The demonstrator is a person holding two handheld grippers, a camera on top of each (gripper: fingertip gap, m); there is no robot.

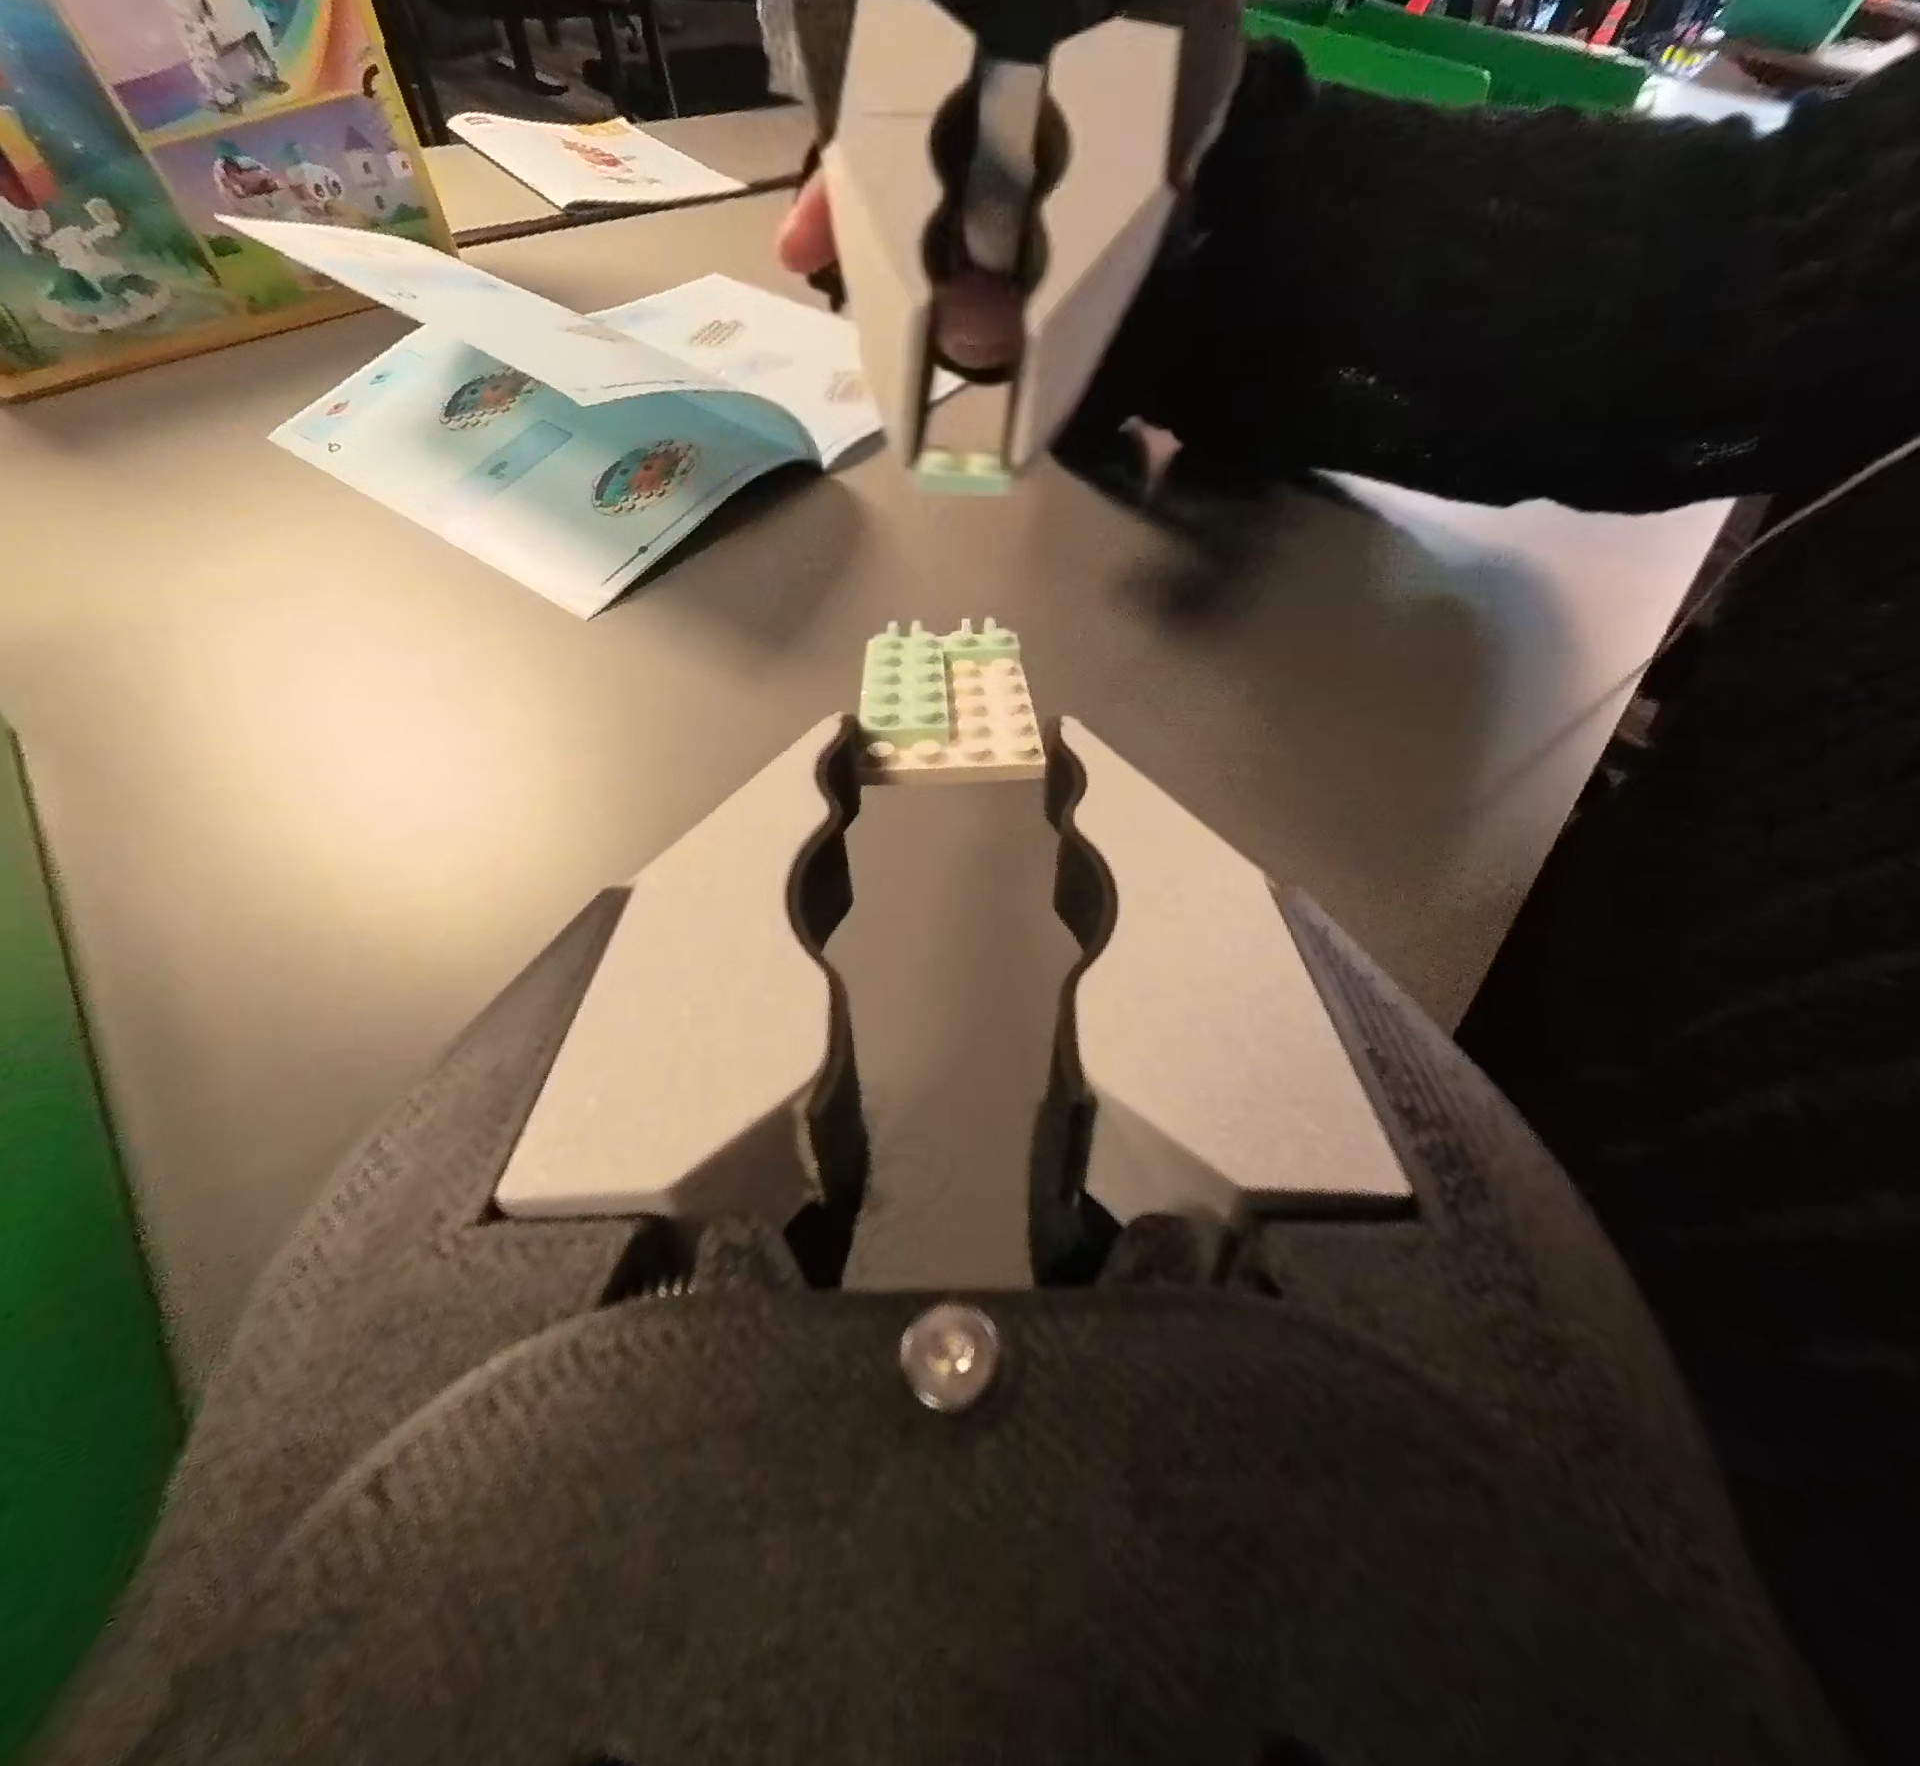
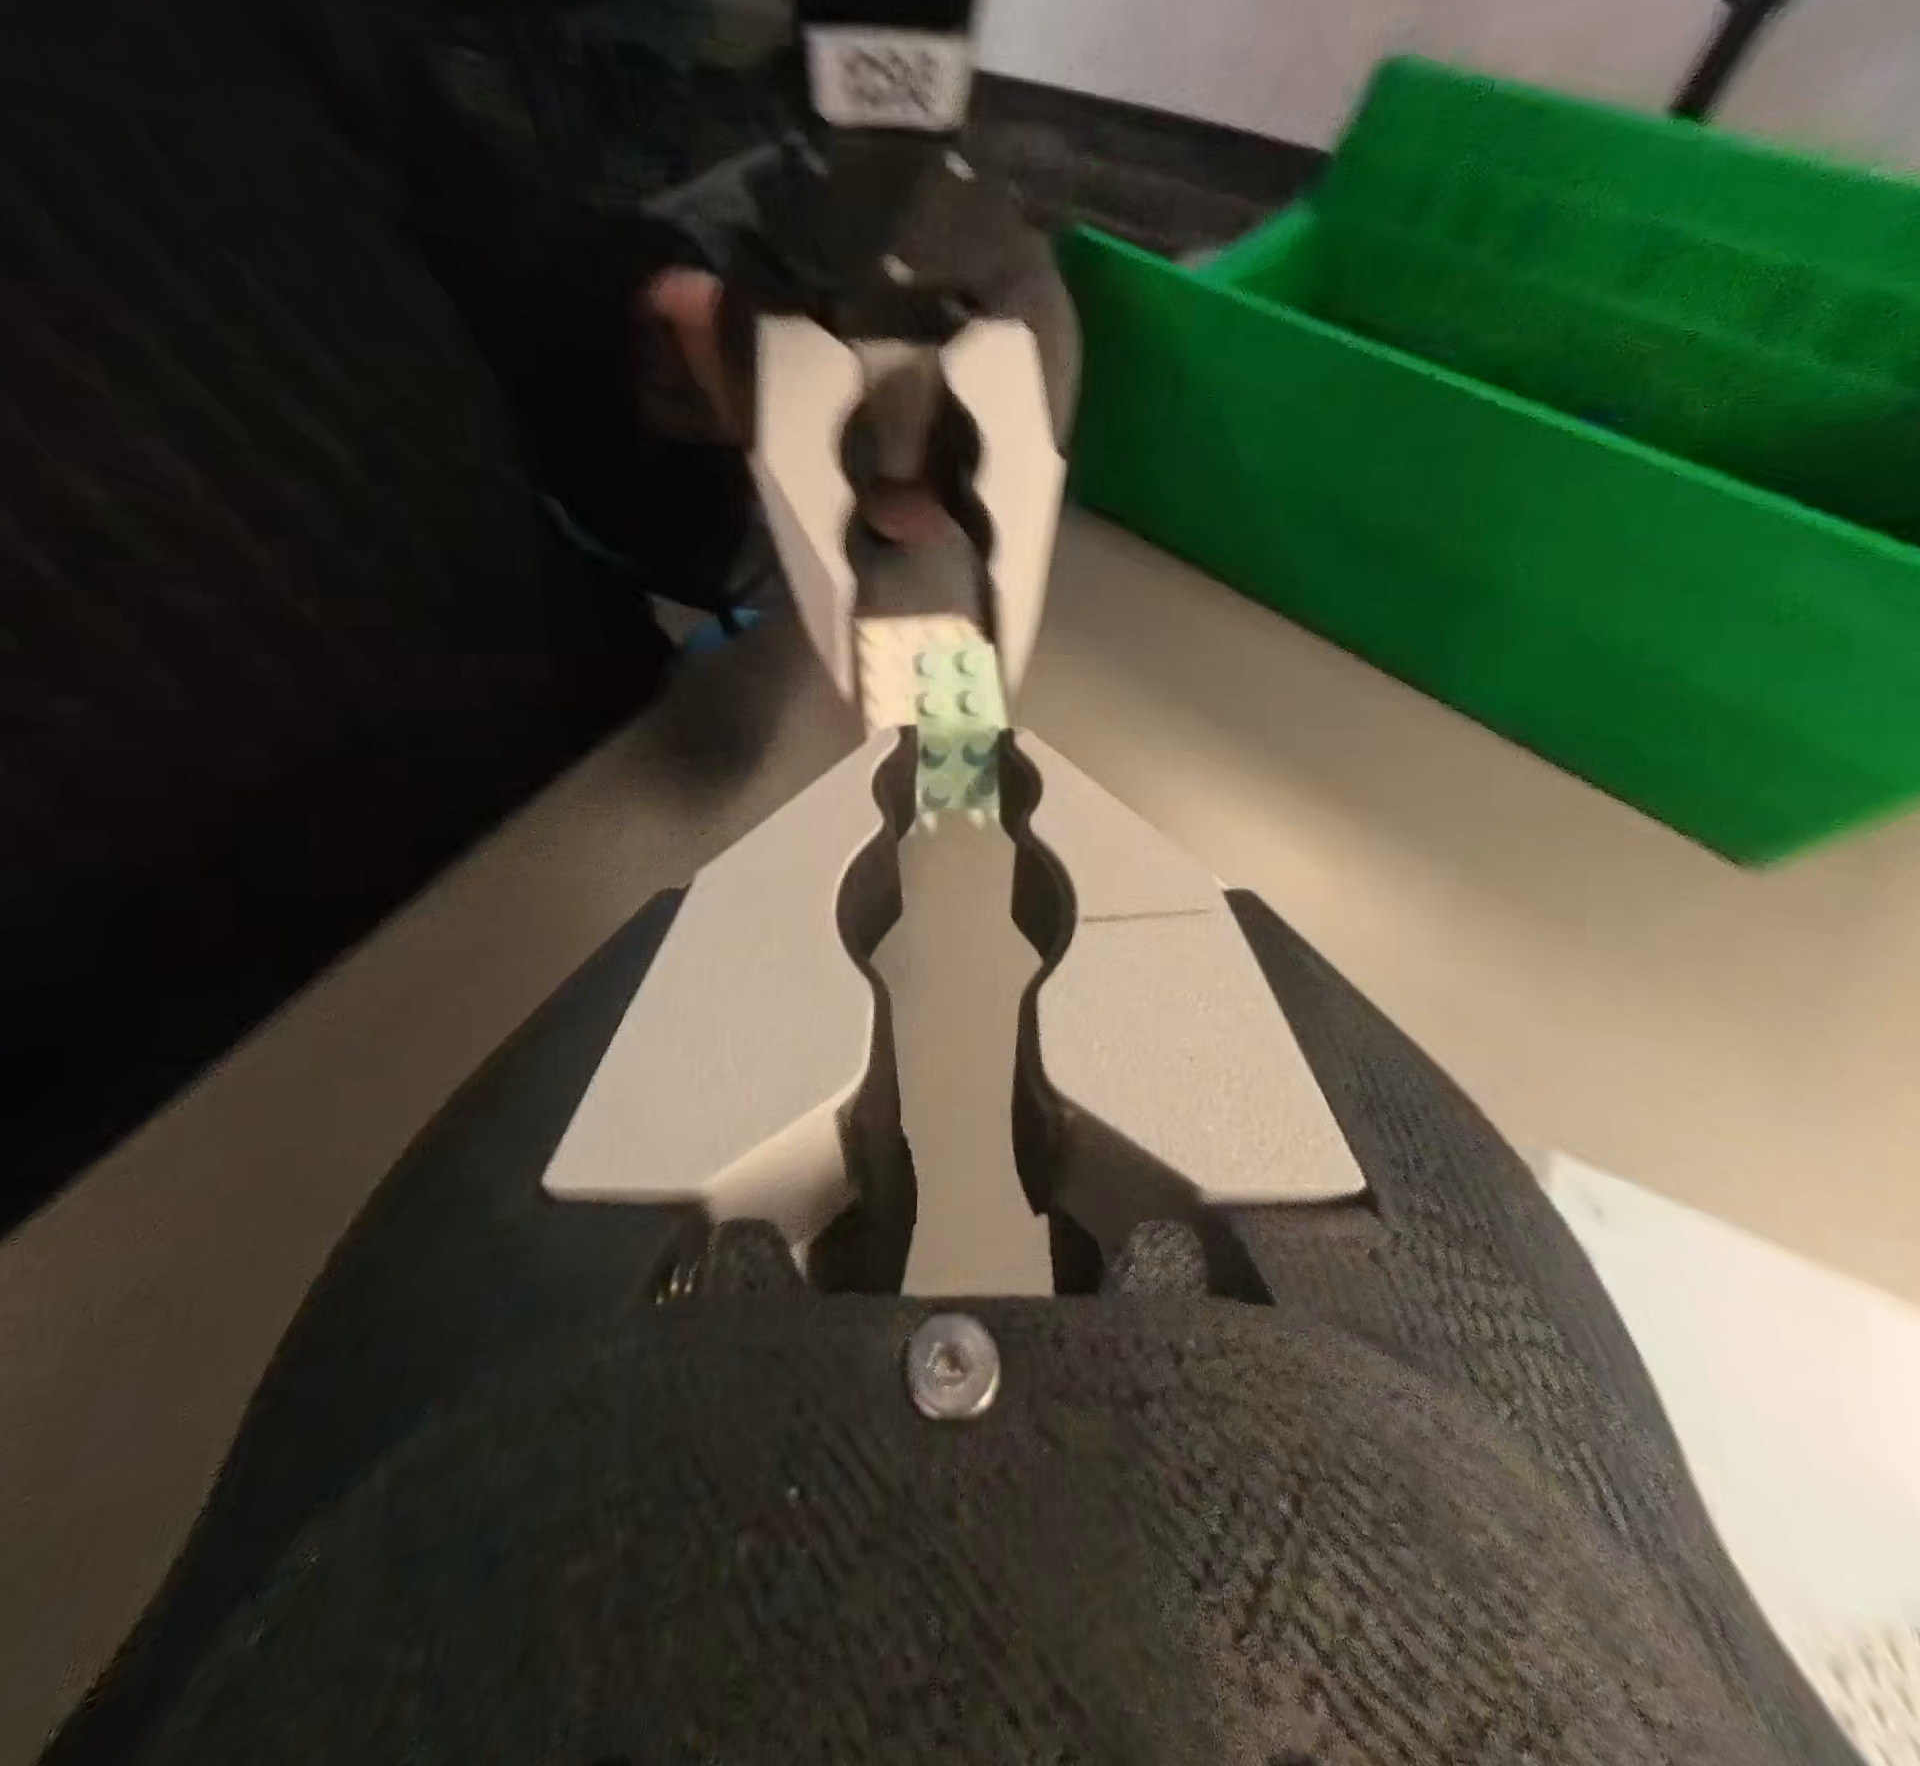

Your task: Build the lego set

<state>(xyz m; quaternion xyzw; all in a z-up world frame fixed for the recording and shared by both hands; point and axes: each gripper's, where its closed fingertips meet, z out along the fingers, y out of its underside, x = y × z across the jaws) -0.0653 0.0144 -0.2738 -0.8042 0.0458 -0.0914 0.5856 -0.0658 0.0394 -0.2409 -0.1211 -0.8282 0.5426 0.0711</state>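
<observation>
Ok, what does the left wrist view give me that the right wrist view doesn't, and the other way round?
Only the left wrist view shows the set's box, the open instruction booklet and the assembly's stud layout: mint-green pieces over a white plate.

Only the right wrist view shows the green bin up close and the mint-green brick between the right gripper's fingertips.

Both show the table, the left gripper shut on the assembly and the right gripper shut on the brick. The brick is not yet seated.
</observation>
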